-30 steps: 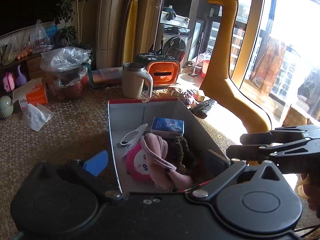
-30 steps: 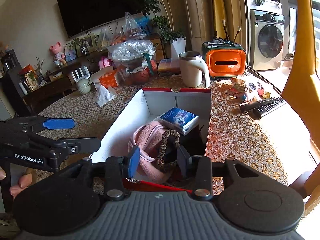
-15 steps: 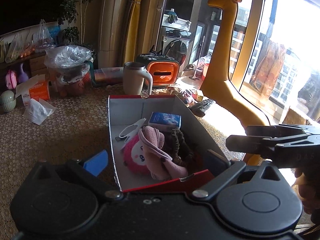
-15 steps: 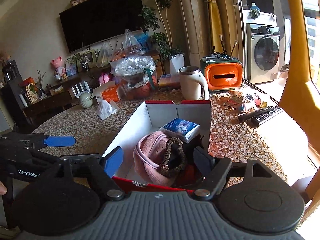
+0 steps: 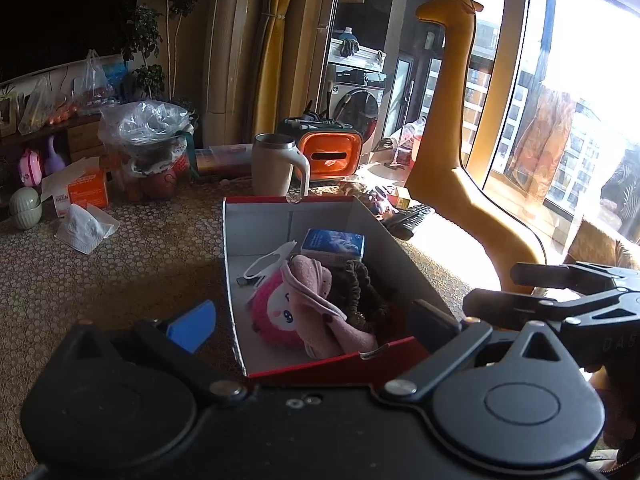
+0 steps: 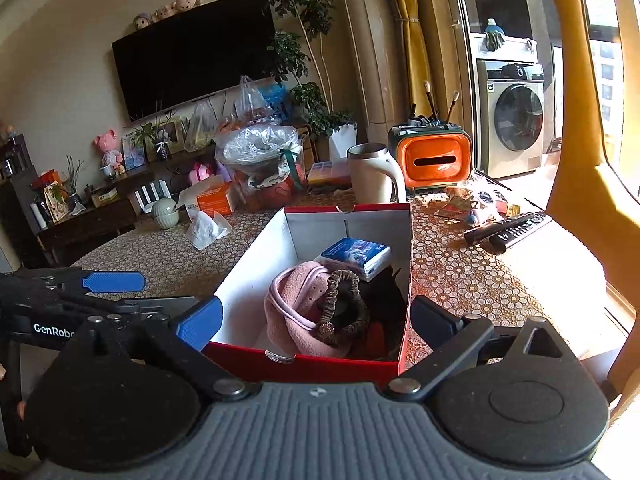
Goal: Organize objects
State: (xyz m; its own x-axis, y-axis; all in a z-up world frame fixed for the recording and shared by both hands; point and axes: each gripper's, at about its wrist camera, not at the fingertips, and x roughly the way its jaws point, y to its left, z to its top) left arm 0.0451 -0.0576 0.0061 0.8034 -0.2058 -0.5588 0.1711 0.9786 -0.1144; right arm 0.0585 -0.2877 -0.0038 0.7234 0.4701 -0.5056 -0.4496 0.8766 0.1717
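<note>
A red box with a white inside (image 5: 288, 202) (image 6: 344, 210) stands on the patterned table. In it lie a pink plush toy (image 5: 276, 312), a pink cloth (image 6: 296, 300), a brown scrunchie (image 6: 344, 300) on that cloth, a blue tissue pack (image 5: 334, 242) and a white mask (image 5: 268, 260). My left gripper (image 5: 312, 324) is open, hovering at the box's near wall with nothing held. My right gripper (image 6: 316, 320) is at the same wall. Its jaws are opening wide and its pads touch nothing. Each gripper also shows at the edge of the other's view.
Behind the box stand a beige mug (image 5: 276, 168) and an orange tissue holder (image 5: 328, 156). Two remotes (image 6: 508, 232) lie to the right. A yellow giraffe figure (image 5: 448, 140) rises at the right. On the left are a crumpled tissue (image 5: 86, 226) and a plastic-wrapped basket (image 5: 148, 152).
The right gripper's jaws have spread from half closed over the scrunchie to wide. Both grippers have drawn back toward the box's near wall. The scrunchie stays on the pink cloth.
</note>
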